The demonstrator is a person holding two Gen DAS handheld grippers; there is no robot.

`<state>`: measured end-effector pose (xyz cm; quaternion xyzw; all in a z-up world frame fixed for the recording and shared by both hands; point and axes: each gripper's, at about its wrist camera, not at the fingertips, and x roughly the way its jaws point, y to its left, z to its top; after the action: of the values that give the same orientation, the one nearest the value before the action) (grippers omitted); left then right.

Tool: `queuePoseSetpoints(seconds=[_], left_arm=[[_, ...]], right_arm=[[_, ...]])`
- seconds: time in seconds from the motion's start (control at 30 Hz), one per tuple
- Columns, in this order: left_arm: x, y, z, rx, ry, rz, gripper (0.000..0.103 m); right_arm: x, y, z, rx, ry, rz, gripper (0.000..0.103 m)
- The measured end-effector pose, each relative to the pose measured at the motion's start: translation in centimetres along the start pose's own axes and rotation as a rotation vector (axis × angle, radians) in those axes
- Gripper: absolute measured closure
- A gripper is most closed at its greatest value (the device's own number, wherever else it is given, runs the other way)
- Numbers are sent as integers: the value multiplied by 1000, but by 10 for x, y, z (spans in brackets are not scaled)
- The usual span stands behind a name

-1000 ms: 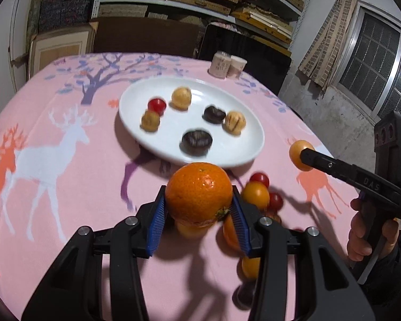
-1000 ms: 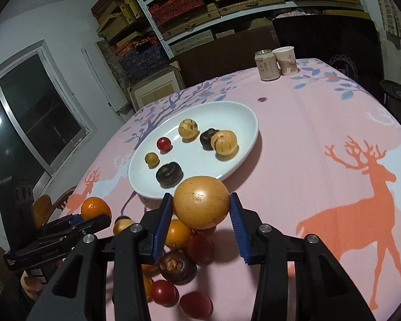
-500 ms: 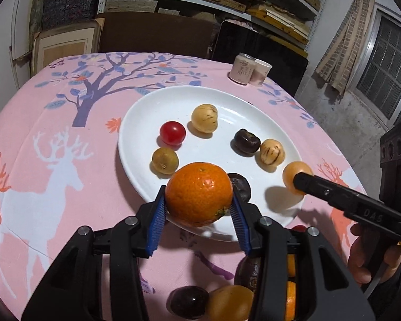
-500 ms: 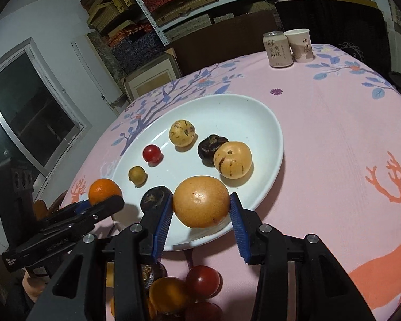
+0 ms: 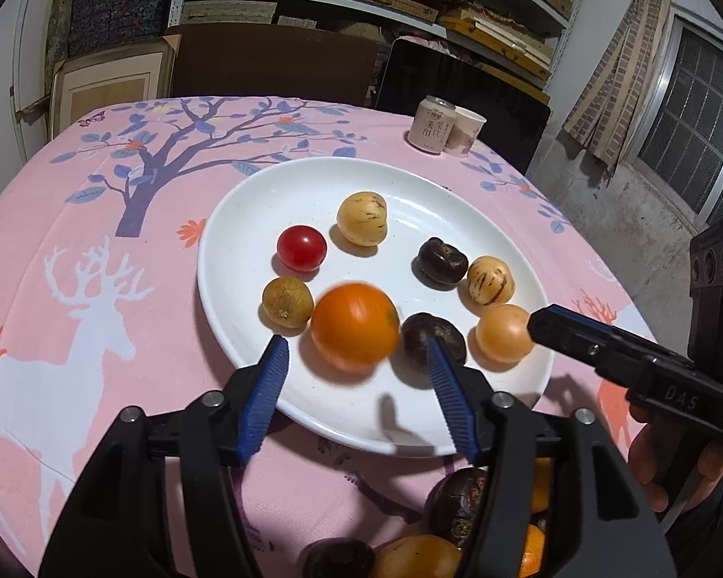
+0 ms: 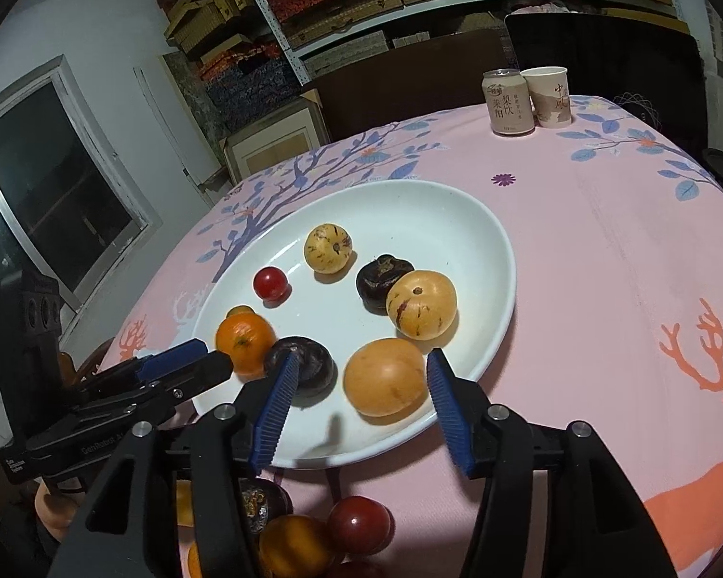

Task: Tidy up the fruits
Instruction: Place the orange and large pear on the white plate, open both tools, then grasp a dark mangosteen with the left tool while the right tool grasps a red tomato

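1. Left hand-held gripper (image 5: 356, 368): jaws have just been opening, now spread w/ nothing gripped. The orange (image 5: 354, 325) sits on the plate (image 5: 246, 221) just ahead of the tips, between the pad lines but clear of both; blurred, so prob. not settled yet.
2. Right hand-held gripper (image 6: 361, 385): jaws likewise have just been opening, nothing held. The tan fruit (image 6: 385, 375) rests on the plate's near part, between the blue pads, no contact on either side.
3. Key relation: the fruit pile (image 6: 313, 534) left on the worktop lies behind and below both grippers, on the near side of the plate rim. So the next pick looks like a pull-back, not a reach fwd.
4. Pile shows under both views; red and orange ones nearer the right gripper, dark and orange ones under the left's right finger. Either hand could take one.
5. No long axis to mind: round fruit, any approach angle works.
6. Risk: the dark fruit (image 5: 434, 337) sits just beside the left gripper's right pad; backing out crooked may knock it.
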<state>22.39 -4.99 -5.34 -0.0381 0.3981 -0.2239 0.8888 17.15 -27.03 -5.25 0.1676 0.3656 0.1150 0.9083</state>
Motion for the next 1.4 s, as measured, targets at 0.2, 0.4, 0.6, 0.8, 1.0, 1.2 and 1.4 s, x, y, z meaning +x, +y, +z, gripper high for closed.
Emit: queuePoseSetpoints(seconds=[0.2, 0.4, 0.6, 0.8, 1.0, 1.2, 1.4], left_arm=[[-39, 1, -19, -6, -52, -21, 38], [-85, 1, -51, 14, -92, -39, 33], [-104, -6, -95, 46, -12, -4, 33], [-118, -34, -137, 160, 32, -17, 33], [-117, -55, -157, 244, 65, -44, 43], [-115, -68, -162, 277, 79, -70, 43], [-110, -73, -164, 286, 96, -63, 43]], right_arm=[[-34, -9, -11, 38, -22, 32, 47], [-79, 3, -49, -57, 10, 40, 47], [-102, 13, -99, -145, 84, 5, 47], [-95, 26, -126, -230, 132, -28, 50], [-87, 33, -137, -286, 152, -68, 62], [-90, 28, -136, -262, 131, -49, 76], [-90, 28, -136, -262, 128, -47, 76]])
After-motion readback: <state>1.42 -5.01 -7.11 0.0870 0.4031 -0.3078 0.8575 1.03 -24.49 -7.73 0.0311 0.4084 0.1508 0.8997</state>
